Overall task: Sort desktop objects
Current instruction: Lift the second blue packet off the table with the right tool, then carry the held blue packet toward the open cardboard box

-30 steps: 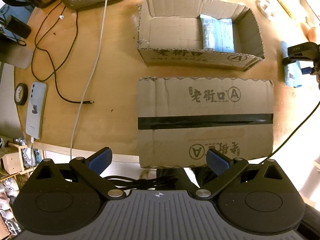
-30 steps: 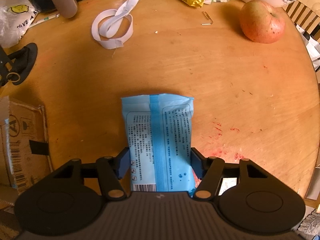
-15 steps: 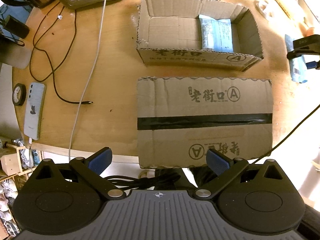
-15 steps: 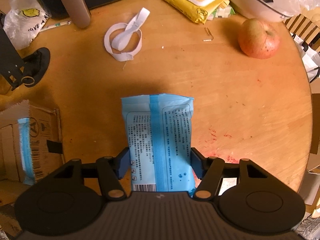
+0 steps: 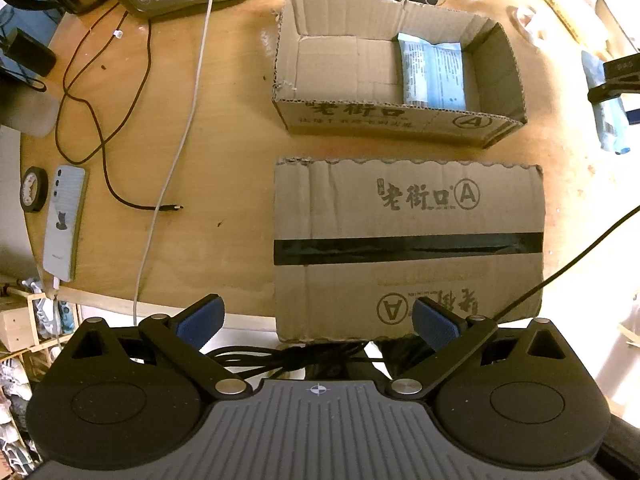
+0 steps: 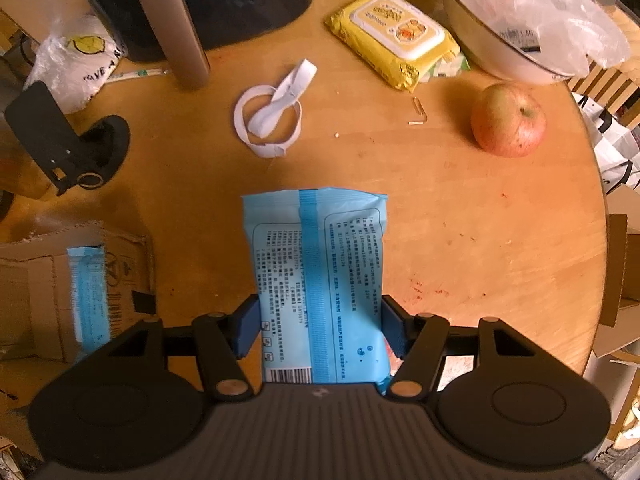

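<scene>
Blue wipes packet, soft, light and slick-skinned, clamped mid-body in right gripper jaws above bench just right of open carton; left gripper jaws apart, empty.

Apple (near paperclip)

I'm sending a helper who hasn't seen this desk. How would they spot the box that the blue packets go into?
On the round wooden table, two cardboard boxes sit one behind the other. It's the open box, farther from the left claw, beyond the taped box. Only it is open-topped, with a blue packet already lying inside.
</scene>
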`<action>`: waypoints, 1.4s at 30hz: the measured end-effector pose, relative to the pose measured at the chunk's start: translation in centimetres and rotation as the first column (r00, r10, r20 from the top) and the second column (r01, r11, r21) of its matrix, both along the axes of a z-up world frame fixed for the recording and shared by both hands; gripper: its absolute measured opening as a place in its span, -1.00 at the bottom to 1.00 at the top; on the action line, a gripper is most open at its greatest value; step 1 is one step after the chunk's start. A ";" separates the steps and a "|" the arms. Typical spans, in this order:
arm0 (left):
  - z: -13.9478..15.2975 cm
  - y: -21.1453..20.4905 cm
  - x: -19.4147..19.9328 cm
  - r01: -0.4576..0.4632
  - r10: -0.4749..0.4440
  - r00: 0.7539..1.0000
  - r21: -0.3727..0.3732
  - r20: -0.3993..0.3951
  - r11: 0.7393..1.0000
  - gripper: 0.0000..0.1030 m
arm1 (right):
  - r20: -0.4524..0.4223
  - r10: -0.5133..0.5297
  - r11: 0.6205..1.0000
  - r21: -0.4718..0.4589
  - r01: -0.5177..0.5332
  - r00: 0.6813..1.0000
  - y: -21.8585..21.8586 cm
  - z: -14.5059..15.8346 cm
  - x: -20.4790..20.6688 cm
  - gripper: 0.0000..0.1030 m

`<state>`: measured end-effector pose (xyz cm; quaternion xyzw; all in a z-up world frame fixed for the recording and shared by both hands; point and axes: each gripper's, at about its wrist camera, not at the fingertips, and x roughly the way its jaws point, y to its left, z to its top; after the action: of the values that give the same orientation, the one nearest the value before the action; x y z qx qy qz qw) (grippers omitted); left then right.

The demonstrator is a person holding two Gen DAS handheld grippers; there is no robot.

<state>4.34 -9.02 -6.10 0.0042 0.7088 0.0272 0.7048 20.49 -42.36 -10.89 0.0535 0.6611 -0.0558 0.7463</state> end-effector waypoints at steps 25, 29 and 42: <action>0.3 2.3 0.0 -0.015 0.015 1.000 -0.012 0.016 1.000 1.00 | 0.009 0.027 0.999 0.026 -0.027 1.000 3.8 1.5 -0.1 0.18; 0.3 2.6 -0.1 -0.012 0.012 1.000 -0.016 0.020 1.000 1.00 | 0.011 0.027 0.999 0.031 -0.028 1.000 4.6 1.5 -0.2 0.18; 0.5 3.7 -0.2 -0.004 0.005 0.999 -0.026 0.034 1.000 1.00 | 0.017 0.029 0.999 0.043 -0.029 0.999 6.7 1.7 -0.7 0.19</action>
<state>4.16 -5.30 -5.64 -0.0070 0.6970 0.0193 0.7168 19.82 -35.66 -9.16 0.0607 0.6567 -0.0300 0.7511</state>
